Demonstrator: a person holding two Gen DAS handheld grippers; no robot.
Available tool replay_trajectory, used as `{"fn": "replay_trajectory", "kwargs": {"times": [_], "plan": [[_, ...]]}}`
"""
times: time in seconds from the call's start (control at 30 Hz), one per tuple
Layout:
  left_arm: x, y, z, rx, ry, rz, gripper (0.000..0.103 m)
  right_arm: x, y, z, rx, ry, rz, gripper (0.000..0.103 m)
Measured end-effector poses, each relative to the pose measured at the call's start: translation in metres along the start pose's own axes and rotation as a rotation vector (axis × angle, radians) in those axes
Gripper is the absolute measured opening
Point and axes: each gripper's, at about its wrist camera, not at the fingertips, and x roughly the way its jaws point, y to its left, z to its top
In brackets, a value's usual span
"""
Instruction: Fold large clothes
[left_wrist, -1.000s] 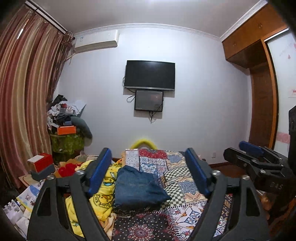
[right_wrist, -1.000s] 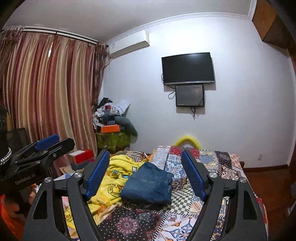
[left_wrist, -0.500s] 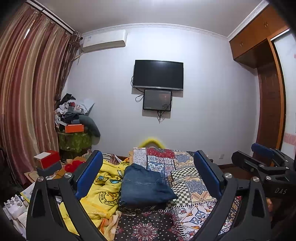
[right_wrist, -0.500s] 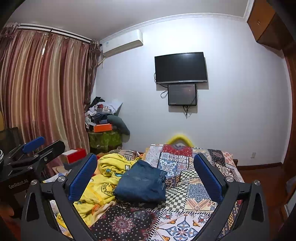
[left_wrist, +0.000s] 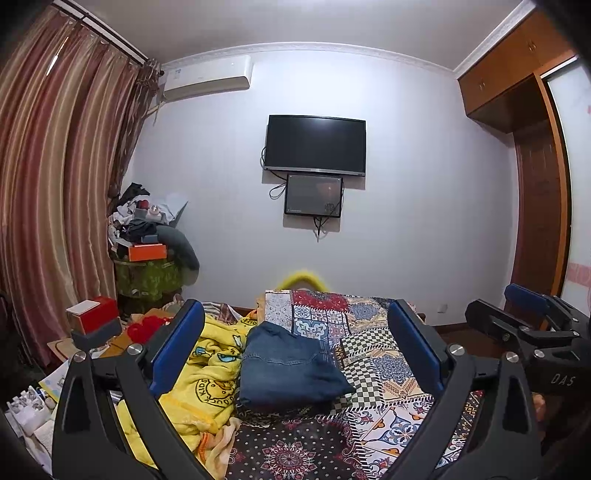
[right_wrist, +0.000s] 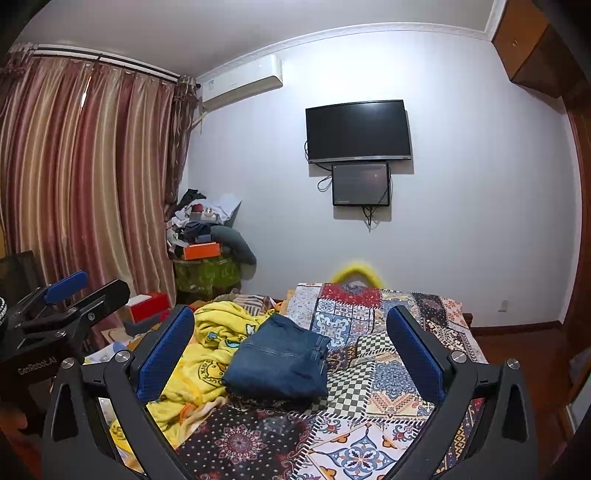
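So the jeans are already a folded bundle lying on the quilt, right up against the yellow blanket on their left side. Both grippers hang back from the bed, well apart from the denim, holding nothing. Left gripper has its jaws spread wide and the bundle sits dead centre between them, straight ahead. Right gripper is spread just as wide, but from there the jeans sit a bit left of centre. Long axis runs away from the cameras toward the far wall, I think. Neither looks clearly nearer, though the left one is lined up better. My guess is folding's basically done here.
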Motion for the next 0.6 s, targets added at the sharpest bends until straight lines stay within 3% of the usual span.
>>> {"fn": "replay_trajectory", "kwargs": {"times": [0.6], "plan": [[0.007,0.0045,-0.0051,0.004,0.028,-0.006,0.101,-0.0026,-0.0063,0.0,0.014,0.015,-0.016,0.103]]}}
